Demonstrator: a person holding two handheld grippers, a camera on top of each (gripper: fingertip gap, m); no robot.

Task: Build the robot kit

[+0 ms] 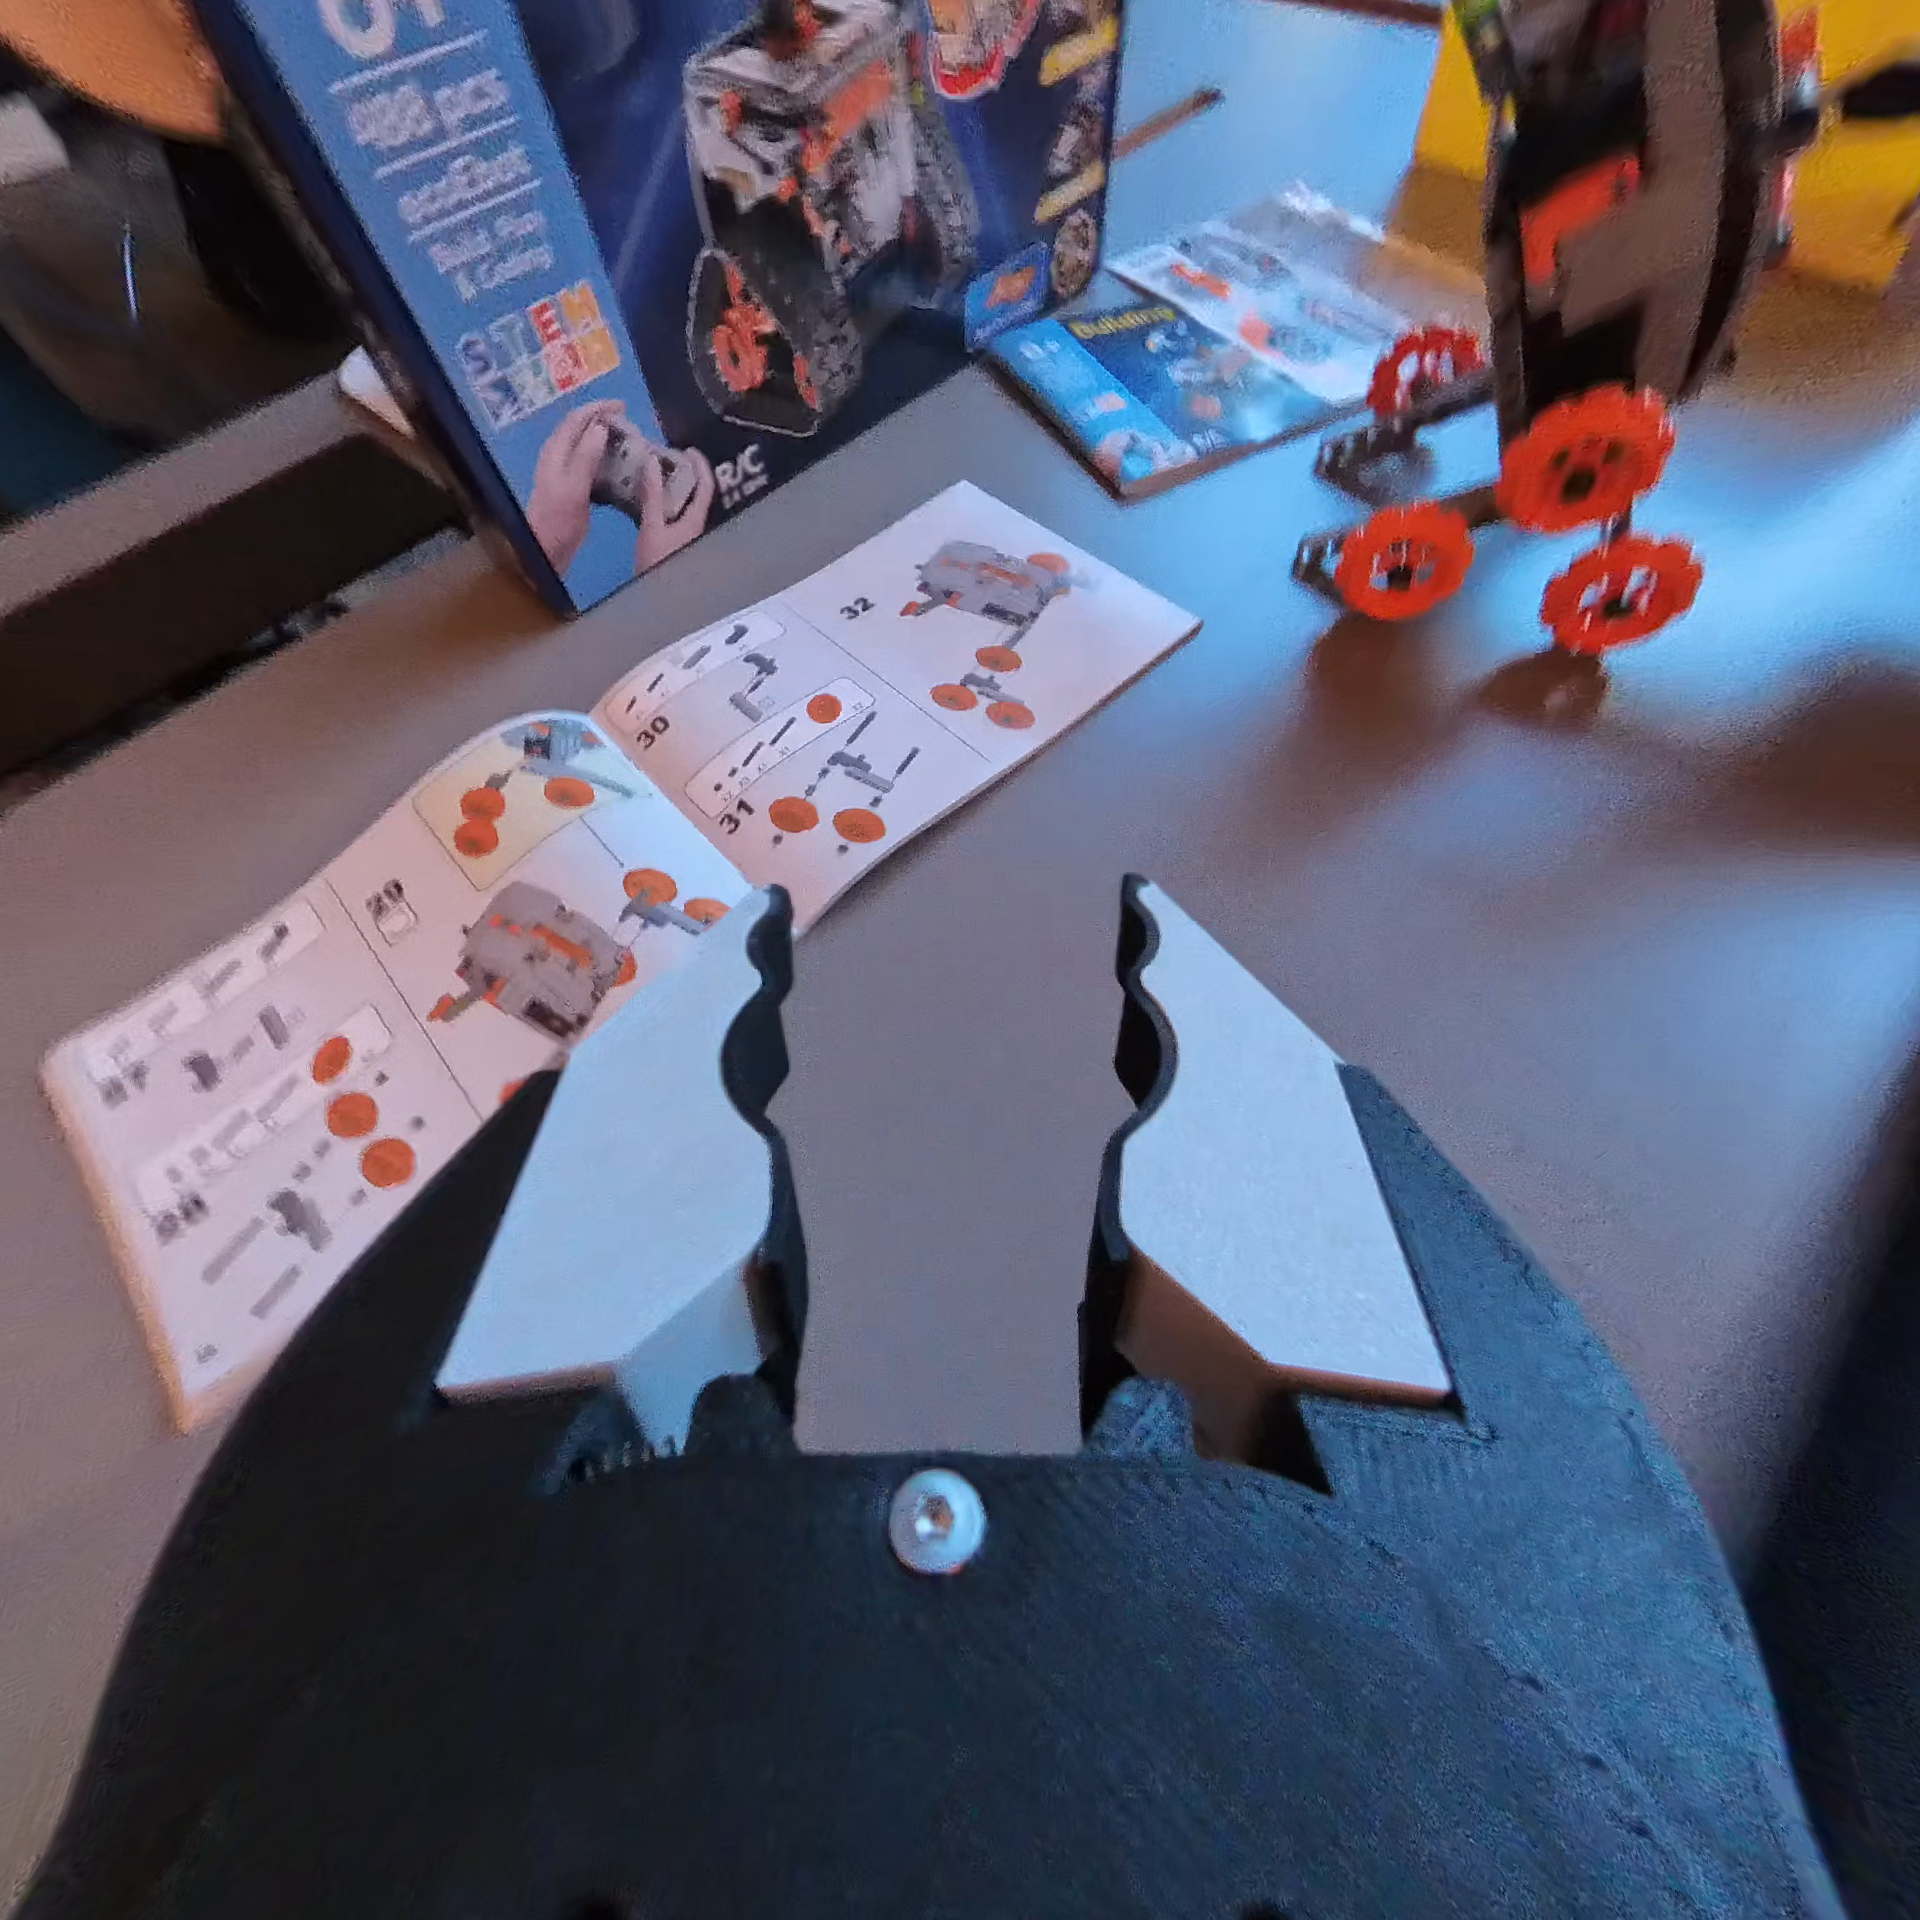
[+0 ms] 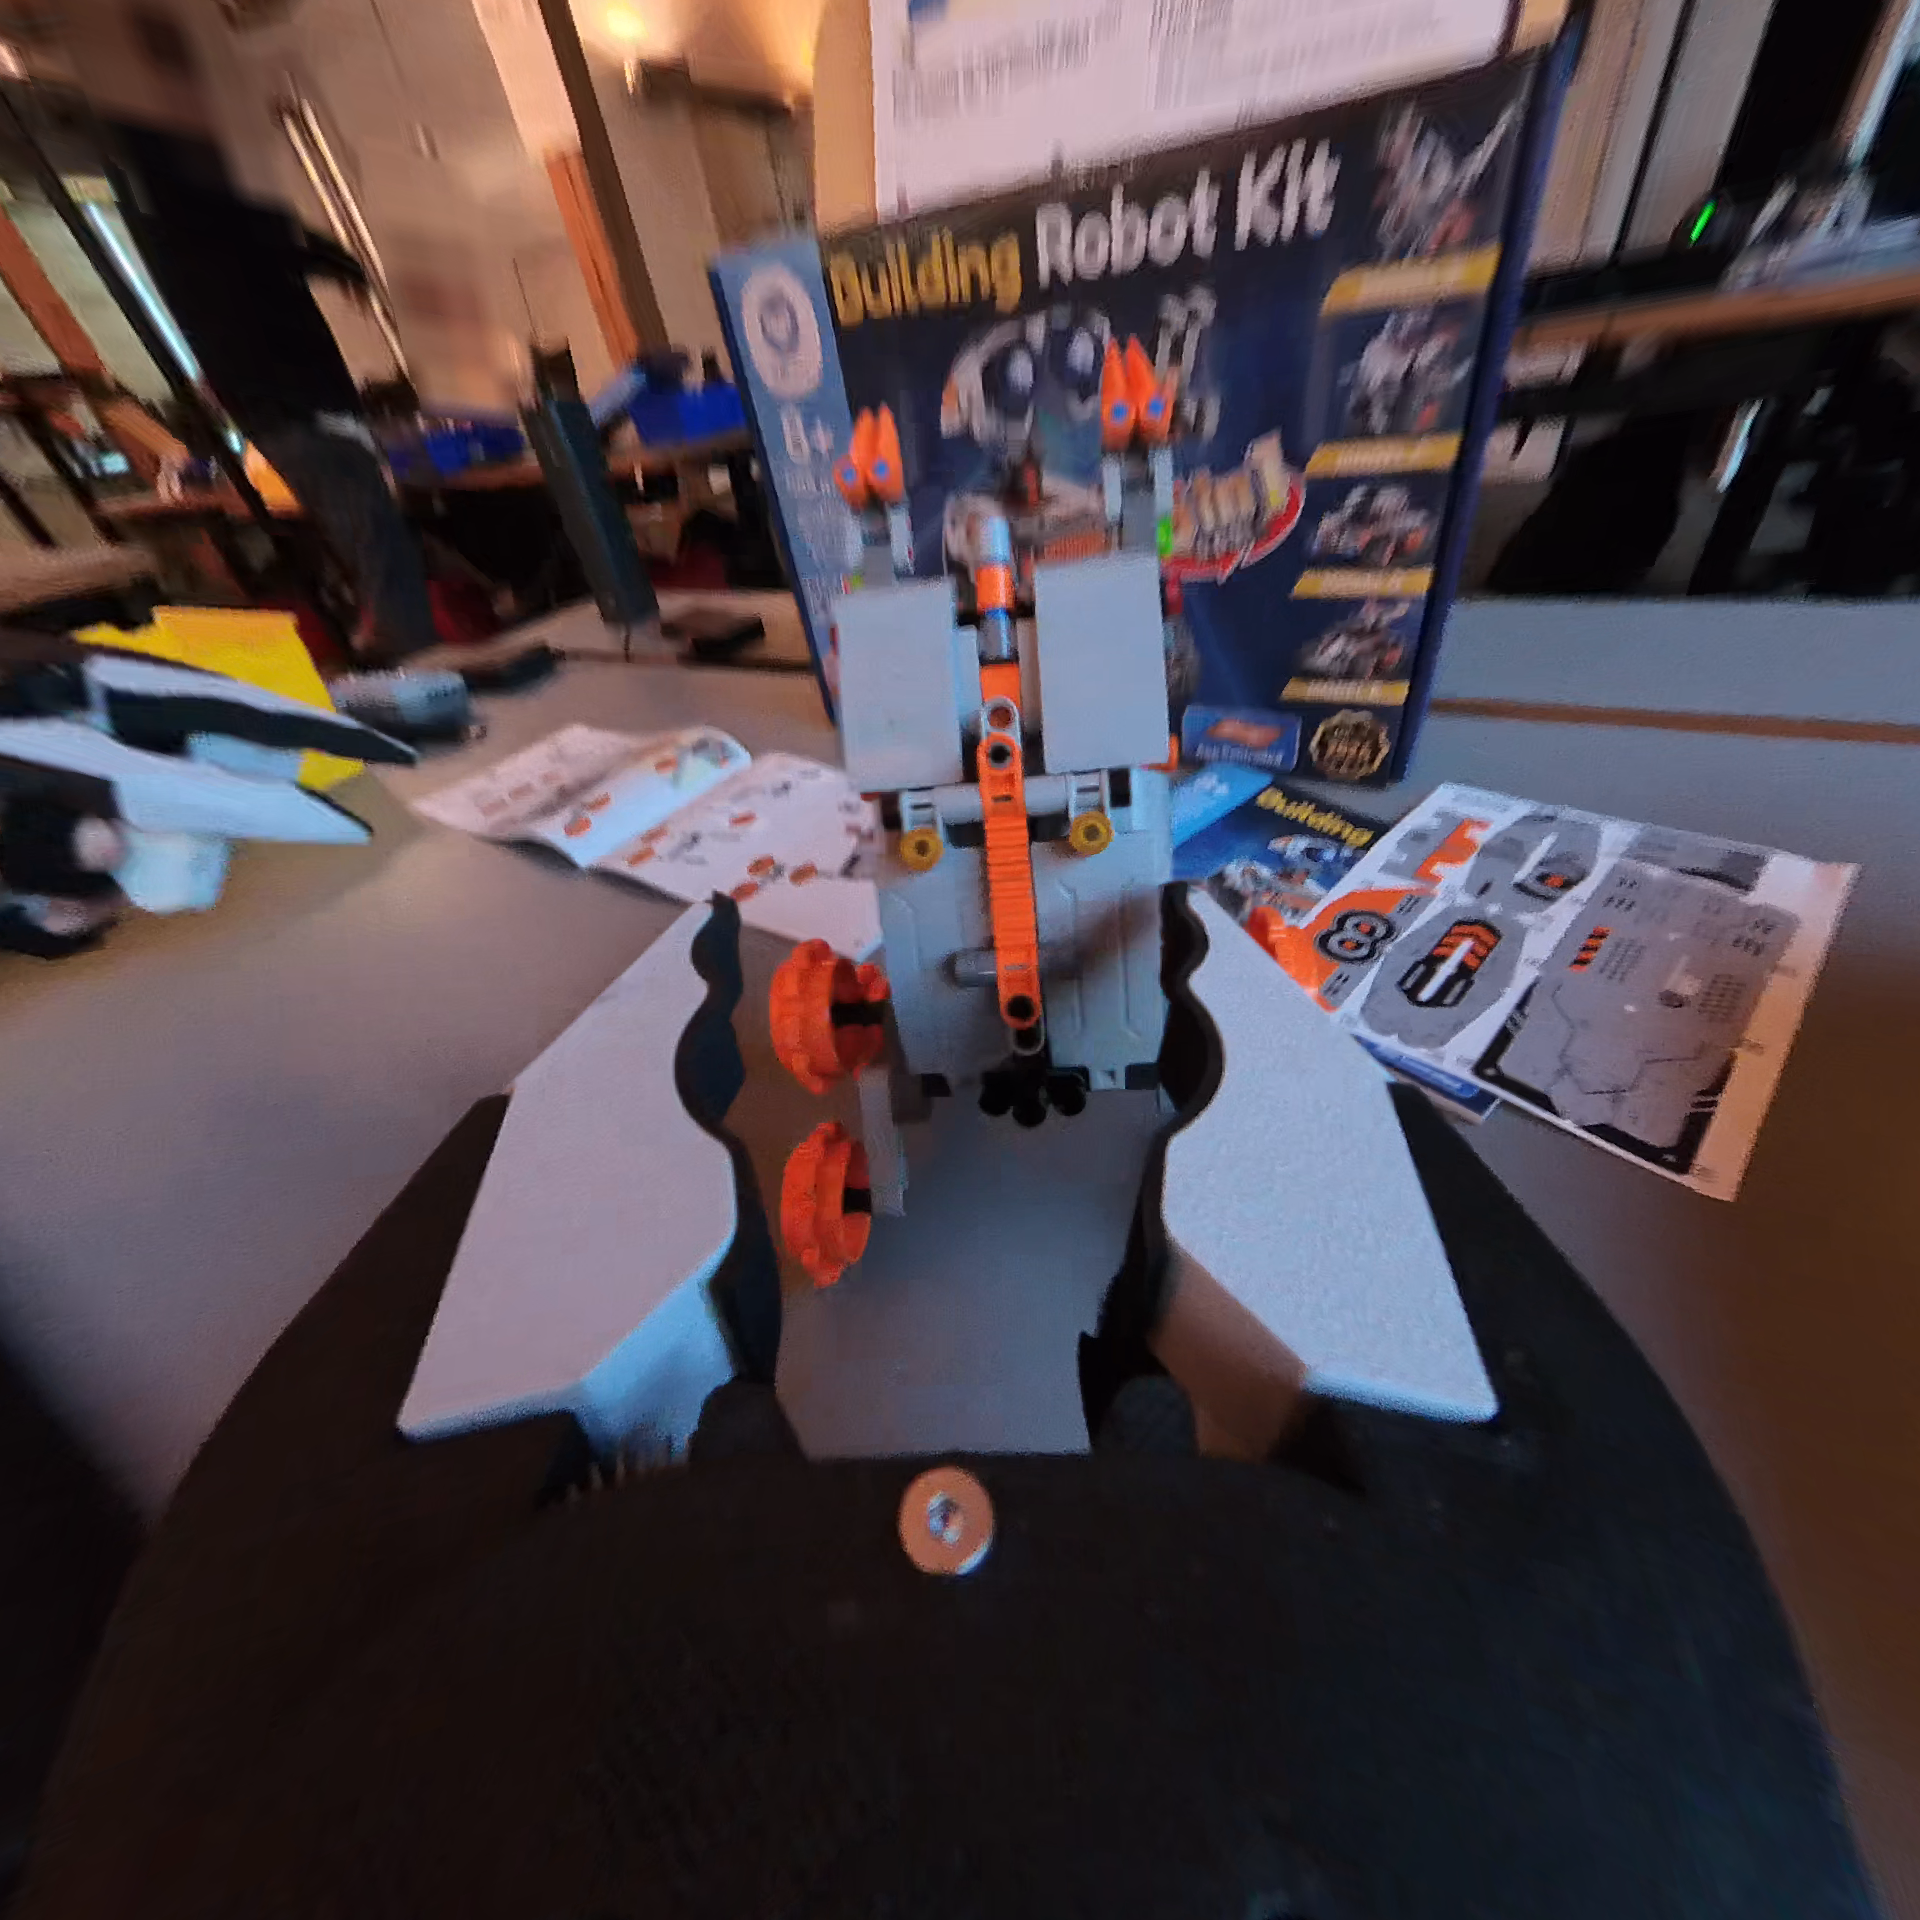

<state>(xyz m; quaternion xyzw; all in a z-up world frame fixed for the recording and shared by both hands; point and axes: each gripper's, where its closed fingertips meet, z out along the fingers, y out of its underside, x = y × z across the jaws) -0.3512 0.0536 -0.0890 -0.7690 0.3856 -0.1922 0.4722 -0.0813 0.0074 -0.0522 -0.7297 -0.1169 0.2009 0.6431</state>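
My left gripper (image 1: pixel 951 894) is open and empty, low over the grey table (image 1: pixel 1351 935), its left finger over the edge of an open instruction booklet (image 1: pixel 623 883). My right gripper (image 2: pixel 948 906) is shut on a grey and orange brick robot model (image 2: pixel 997 935), with the fingers on either side of its body. The model's orange wheels (image 2: pixel 826 1013) sit by the left finger. In the left wrist view the right gripper (image 1: pixel 1621 208) holds the model upright at the far right, with the orange wheels (image 1: pixel 1579 468) at or just above the table.
A tall blue kit box (image 1: pixel 644 260) stands at the back of the table, also in the right wrist view (image 2: pixel 1143 468). A blue booklet (image 1: pixel 1143 384) and a sticker sheet (image 2: pixel 1558 966) lie beside it. The left gripper (image 2: pixel 187 769) shows at the far left. A yellow object (image 2: pixel 239 644) lies behind it.
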